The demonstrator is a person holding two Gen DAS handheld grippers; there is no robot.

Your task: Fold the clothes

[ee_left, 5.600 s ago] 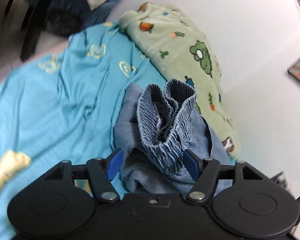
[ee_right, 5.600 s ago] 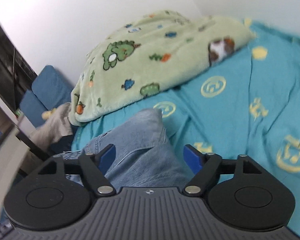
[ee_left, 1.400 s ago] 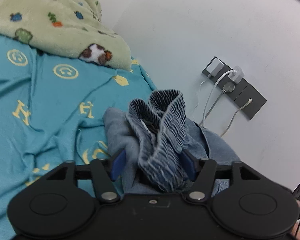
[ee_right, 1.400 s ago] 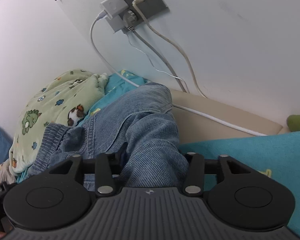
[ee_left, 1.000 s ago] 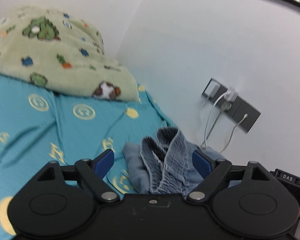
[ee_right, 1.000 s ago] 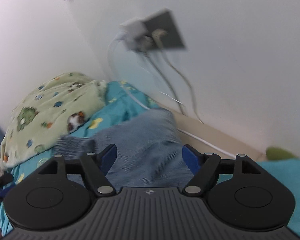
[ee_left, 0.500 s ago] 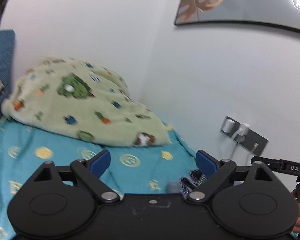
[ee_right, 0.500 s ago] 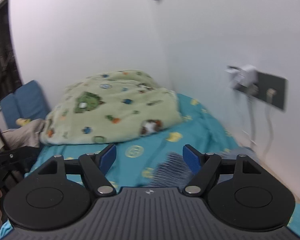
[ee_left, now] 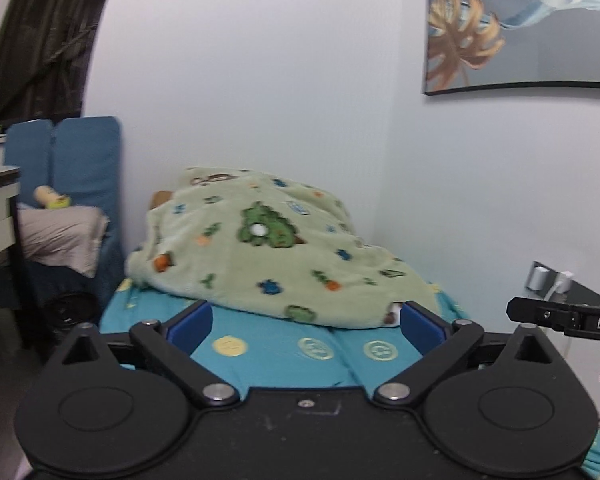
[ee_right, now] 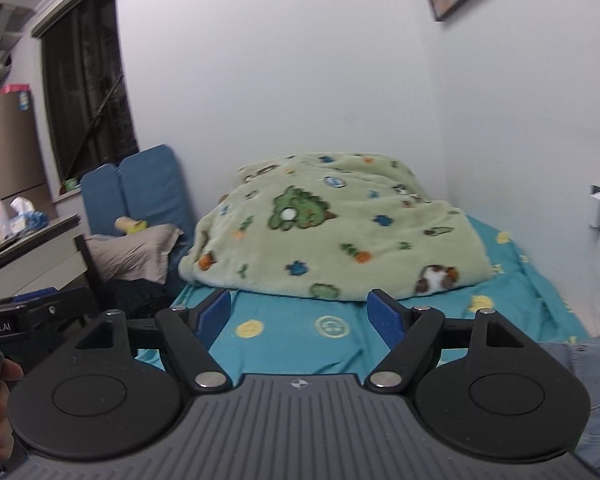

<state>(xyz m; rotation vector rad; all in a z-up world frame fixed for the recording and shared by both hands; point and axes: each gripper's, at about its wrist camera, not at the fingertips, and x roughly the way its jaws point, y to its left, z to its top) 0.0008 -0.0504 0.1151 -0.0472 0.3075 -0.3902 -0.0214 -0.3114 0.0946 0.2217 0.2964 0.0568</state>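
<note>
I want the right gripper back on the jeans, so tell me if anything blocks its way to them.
Nothing visible does. The right gripper is open and empty; the jeans lie at its lower right on the bed sheet, partly hidden behind the gripper's own body.

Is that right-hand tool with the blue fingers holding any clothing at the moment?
No, the right gripper is open with only the teal bedsheet visible between its blue fingers, while the blue denim garment lies off to its side.
</note>
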